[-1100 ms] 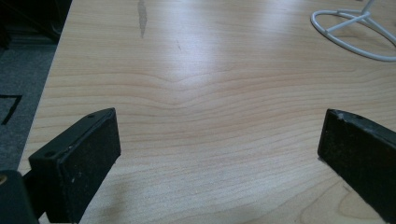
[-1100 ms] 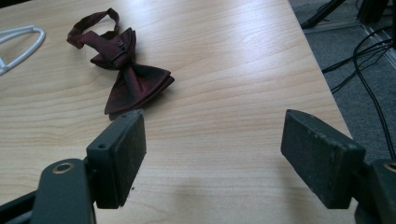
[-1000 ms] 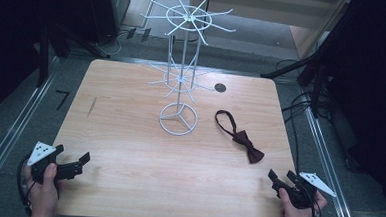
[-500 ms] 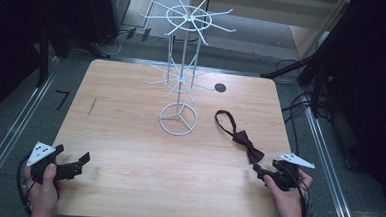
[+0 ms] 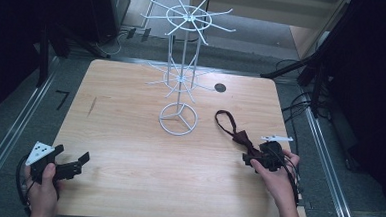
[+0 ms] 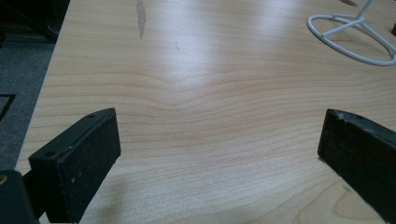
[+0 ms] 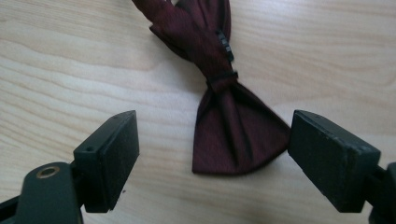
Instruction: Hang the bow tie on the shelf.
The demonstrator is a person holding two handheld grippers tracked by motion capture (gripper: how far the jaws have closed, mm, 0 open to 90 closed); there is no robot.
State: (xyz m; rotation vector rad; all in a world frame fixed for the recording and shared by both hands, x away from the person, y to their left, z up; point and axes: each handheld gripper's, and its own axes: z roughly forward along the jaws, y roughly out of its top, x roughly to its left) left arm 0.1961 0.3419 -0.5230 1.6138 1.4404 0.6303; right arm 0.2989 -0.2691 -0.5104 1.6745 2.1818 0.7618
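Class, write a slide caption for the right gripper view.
Open right tongs straddle one wing of a dark red bow tie lying on the wooden table.

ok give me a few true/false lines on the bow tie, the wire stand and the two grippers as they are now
1. The right gripper has its jaws spread on either side of the bow tie. True.
2. The bow tie hangs from a hook of the wire stand. False: it lies flat on the table, to the right of the stand's ring base.
3. The left gripper is shut on the stand's base. False: its jaws are wide apart over bare wood, the base farther off.
4. The stand is upright on the table. True.
5. The bow tie is dark red. True.
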